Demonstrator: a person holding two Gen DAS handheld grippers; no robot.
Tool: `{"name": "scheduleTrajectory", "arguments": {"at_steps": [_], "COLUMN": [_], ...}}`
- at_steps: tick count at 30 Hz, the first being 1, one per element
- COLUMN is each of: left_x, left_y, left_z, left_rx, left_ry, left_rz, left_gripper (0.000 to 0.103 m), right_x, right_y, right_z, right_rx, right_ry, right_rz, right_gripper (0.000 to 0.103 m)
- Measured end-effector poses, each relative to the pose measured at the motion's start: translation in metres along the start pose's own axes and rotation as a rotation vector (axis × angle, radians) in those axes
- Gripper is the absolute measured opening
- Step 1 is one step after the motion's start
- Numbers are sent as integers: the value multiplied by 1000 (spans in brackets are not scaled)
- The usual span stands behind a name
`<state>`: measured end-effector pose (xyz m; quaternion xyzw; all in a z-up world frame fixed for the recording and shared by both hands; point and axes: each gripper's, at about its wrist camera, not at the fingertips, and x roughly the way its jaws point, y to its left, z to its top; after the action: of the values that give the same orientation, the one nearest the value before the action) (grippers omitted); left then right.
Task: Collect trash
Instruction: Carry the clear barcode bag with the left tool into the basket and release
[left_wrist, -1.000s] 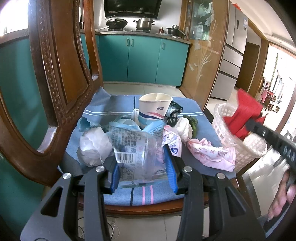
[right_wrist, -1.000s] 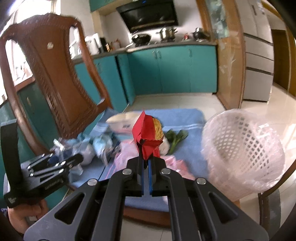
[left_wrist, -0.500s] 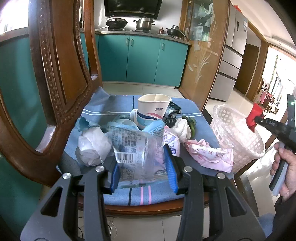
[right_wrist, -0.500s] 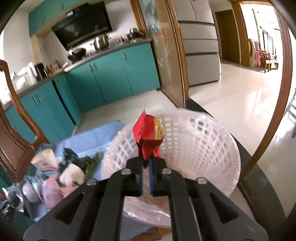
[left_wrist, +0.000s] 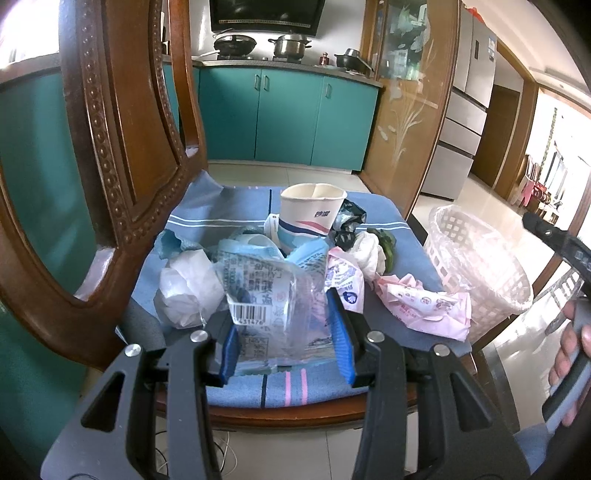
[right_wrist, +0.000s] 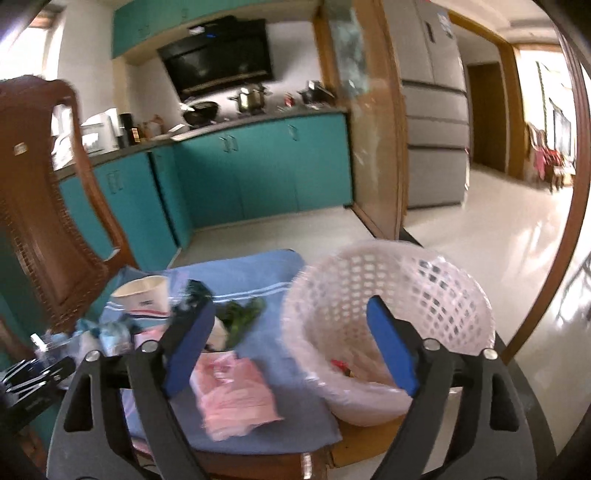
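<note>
Trash lies on a blue cloth (left_wrist: 207, 218) over a chair seat: a clear printed plastic wrapper (left_wrist: 273, 302), a white crumpled bag (left_wrist: 184, 288), a paper cup (left_wrist: 312, 214), a pink wrapper (left_wrist: 424, 306). My left gripper (left_wrist: 286, 332) stands with its jaws apart on either side of the clear wrapper. My right gripper (right_wrist: 291, 347) is open and empty over the near rim of the white lattice basket (right_wrist: 399, 295). A red wrapper (right_wrist: 341, 365) lies in the basket. The basket also shows in the left wrist view (left_wrist: 476, 266).
The carved wooden chair back (left_wrist: 122, 147) rises at the left. Green leaves (right_wrist: 243, 314) and a dark wrapper (left_wrist: 349, 218) lie behind the cup (right_wrist: 142, 293). The pink wrapper (right_wrist: 236, 395) lies next to the basket. Teal cabinets and a tiled floor lie beyond.
My right gripper carried the red wrapper over the basket, opened, and the wrapper dropped inside. The left gripper has held still around the clear wrapper.
</note>
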<state>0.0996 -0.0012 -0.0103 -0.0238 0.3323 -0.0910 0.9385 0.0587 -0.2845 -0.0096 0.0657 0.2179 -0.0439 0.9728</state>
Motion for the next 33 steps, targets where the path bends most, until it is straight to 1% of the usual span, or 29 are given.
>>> {"name": "scheduleTrajectory", "arguments": {"at_steps": [3, 6, 9, 12, 14, 15, 17, 19, 22, 23, 26, 27, 29, 31, 32, 33], "left_x": [2, 7, 10, 11, 11, 13, 17, 24, 34, 40, 56, 63, 74, 89, 96, 102], "left_y": [-3, -8, -14, -31, -48, -63, -82, -108, -157, -176, -216, -234, -256, -276, -283, -287], "left_z": [-2, -3, -3, 2, 6, 10, 17, 28, 43, 48, 56, 59, 61, 62, 62, 61], "left_rx": [12, 27, 29, 59, 79, 98, 105, 105, 155, 172, 198, 217, 238, 252, 261, 258], "left_ry": [9, 18, 23, 22, 23, 25, 32, 44, 44, 50, 77, 84, 96, 122, 140, 143], "left_rz": [3, 1, -17, -42, -72, -89, -124, -176, -227, -248, -300, -315, -331, -339, -340, -326], "left_gripper": [43, 43, 43, 43, 43, 43, 43, 43, 43, 43, 44, 46, 49, 62, 73, 78], "right_x": [-12, -18, -24, -28, -31, -34, -39, -42, -44, -44, -43, -44, -44, -43, -42, -41], "right_y": [9, 12, 5, -2, -9, -14, -24, -35, -54, -62, -91, -103, -116, -125, -126, -126], "right_z": [1, 3, 7, 9, 11, 13, 15, 17, 19, 20, 22, 22, 21, 20, 19, 18], "right_rx": [-6, -3, 18, 44, 63, 78, 106, 130, 161, 174, 242, 275, 307, 328, 330, 328], "right_ry": [-36, -48, -67, -78, -88, -99, -123, -141, -165, -169, -175, -177, -179, -176, -173, -169], "right_rz": [34, 74, 99, 111, 111, 110, 97, 77, 32, 15, -27, -46, -64, -76, -77, -76], "right_gripper": [89, 90, 90, 90, 90, 90, 90, 91, 91, 91, 91, 91, 91, 91, 91, 91]}}
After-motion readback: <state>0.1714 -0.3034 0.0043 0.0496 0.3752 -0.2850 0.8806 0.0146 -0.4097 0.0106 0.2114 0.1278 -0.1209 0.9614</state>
